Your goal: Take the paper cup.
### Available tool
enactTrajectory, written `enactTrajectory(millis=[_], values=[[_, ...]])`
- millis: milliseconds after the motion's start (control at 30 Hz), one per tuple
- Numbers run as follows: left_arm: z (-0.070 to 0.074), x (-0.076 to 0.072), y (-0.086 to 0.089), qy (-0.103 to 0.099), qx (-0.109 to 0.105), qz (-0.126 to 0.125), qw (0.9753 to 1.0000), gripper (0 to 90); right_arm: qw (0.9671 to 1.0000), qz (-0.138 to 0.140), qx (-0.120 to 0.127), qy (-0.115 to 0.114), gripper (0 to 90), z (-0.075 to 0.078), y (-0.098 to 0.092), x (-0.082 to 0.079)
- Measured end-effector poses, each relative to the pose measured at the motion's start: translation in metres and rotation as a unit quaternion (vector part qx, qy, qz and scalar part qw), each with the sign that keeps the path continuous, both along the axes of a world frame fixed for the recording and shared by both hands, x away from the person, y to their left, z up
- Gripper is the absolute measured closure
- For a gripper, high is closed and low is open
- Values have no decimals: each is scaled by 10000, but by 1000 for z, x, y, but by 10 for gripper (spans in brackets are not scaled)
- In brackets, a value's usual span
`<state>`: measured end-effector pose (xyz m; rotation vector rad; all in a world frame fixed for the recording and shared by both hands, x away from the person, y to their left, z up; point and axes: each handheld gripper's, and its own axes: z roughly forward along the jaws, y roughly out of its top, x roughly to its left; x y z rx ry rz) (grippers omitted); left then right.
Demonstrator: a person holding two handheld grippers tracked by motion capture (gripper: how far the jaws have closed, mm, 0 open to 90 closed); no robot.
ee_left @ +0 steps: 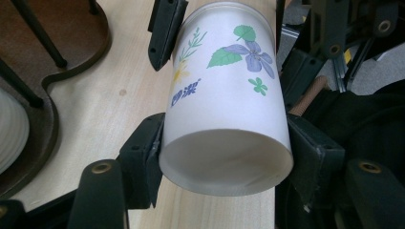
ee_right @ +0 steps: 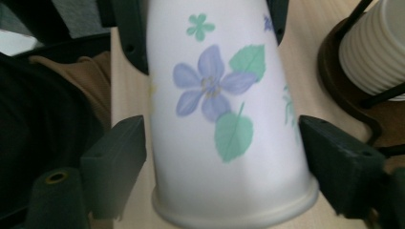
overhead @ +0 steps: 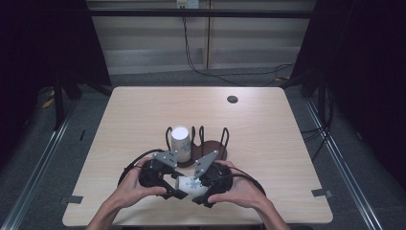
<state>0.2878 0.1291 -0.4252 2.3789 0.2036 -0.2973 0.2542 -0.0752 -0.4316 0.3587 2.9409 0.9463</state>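
Near the front edge of the pale wooden table (overhead: 143, 115), a white paper cup printed with purple flowers and green leaves (overhead: 189, 185) hangs sideways between both tools. The left gripper (ee_left: 224, 148) clamps it at the closed base; the right gripper (ee_right: 222, 157) stands wide around the rolled rim, its pads apart from the wall. This looks like a handover. Next, probably, the right one closes. The cup's long axis runs left-right, mouth rightward. Beyond stands a dark wire cup rack (overhead: 210, 143) holding a ribbed white cup (overhead: 181, 140).
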Motion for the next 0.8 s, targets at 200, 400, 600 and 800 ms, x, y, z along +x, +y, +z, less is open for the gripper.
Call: enactTrajectory(millis=[200, 400, 600, 800], values=[[1, 2, 4, -29, -117, 117, 9999, 367, 9996, -129, 250, 17, 141, 2, -10, 3], [4, 2, 9, -119, -226, 179, 9995, 366, 9988, -367, 337, 25, 142, 3, -18, 6], [6, 3, 14, -150, -356, 292, 9988, 365, 9981, -451, 419, -43, 141, 5, -22, 7], [8, 5, 21, -179, -488, 405, 9978, 365, 9960, -647, 604, -111, 141, 9, -29, 8]])
